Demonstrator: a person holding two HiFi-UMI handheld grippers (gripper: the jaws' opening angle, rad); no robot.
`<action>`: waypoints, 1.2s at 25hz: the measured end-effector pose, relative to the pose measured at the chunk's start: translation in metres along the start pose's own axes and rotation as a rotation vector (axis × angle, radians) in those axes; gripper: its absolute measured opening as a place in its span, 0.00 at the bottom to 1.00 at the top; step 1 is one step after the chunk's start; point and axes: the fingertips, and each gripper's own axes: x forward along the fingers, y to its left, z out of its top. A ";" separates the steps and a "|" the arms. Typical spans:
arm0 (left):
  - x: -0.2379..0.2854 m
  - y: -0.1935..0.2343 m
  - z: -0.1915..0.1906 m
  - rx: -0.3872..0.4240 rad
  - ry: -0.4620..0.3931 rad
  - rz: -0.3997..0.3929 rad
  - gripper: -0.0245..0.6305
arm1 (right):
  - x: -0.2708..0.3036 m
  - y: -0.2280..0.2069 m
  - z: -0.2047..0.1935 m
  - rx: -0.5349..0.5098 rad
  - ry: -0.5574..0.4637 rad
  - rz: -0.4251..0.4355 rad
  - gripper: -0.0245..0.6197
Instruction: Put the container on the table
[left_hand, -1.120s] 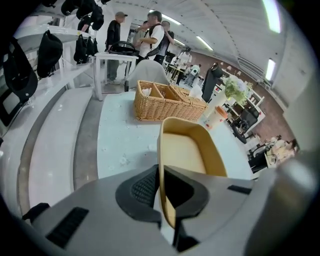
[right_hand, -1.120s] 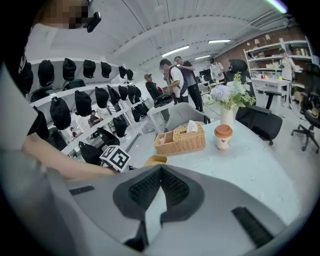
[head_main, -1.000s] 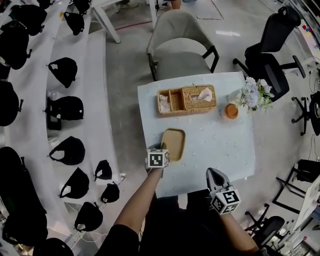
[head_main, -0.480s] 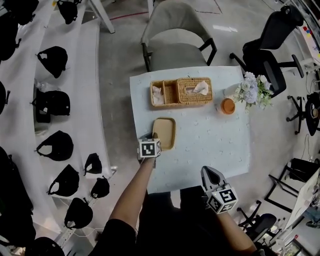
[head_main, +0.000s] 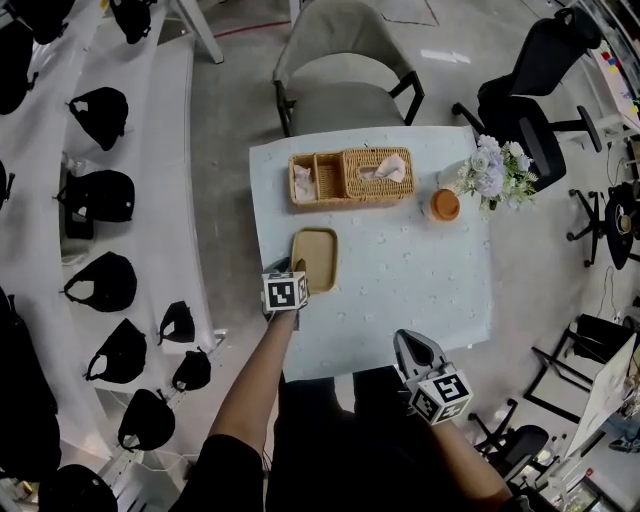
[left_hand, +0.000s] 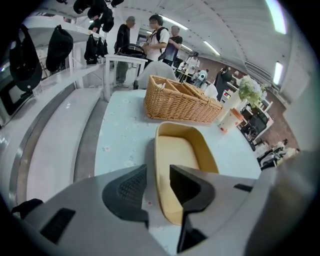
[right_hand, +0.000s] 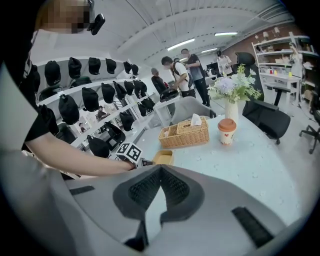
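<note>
A shallow tan container (head_main: 314, 258) rests flat on the pale blue table (head_main: 420, 290), near its left edge. My left gripper (head_main: 297, 270) is at the container's near left corner. In the left gripper view its jaws have just been opening and stand apart (left_hand: 158, 180), straddling the container's (left_hand: 182, 155) near rim without pressing on it. My right gripper (head_main: 408, 343) hovers off the table's near edge, shut on nothing (right_hand: 160, 170). The container (right_hand: 163, 158) also shows small in the right gripper view beside my left arm.
A wicker basket (head_main: 350, 177) with tissues stands at the table's far side, with a lidded paper cup (head_main: 443, 205) and a vase of flowers (head_main: 490, 172) to its right. A grey armchair (head_main: 340, 60) stands beyond. White shelves with black bags (head_main: 100, 190) line the left.
The whole scene has slid left in the head view. The left gripper stays at the container's near corner, and the right gripper keeps its place off the table's near edge.
</note>
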 end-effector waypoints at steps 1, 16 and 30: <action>-0.003 0.001 0.001 0.004 -0.008 0.008 0.23 | -0.001 0.001 0.002 -0.006 -0.003 0.004 0.04; -0.097 -0.023 0.006 0.011 -0.147 0.063 0.28 | -0.037 0.014 0.031 -0.159 -0.061 0.085 0.04; -0.286 -0.115 -0.043 -0.051 -0.502 0.094 0.28 | -0.073 -0.007 0.064 -0.309 -0.099 0.153 0.04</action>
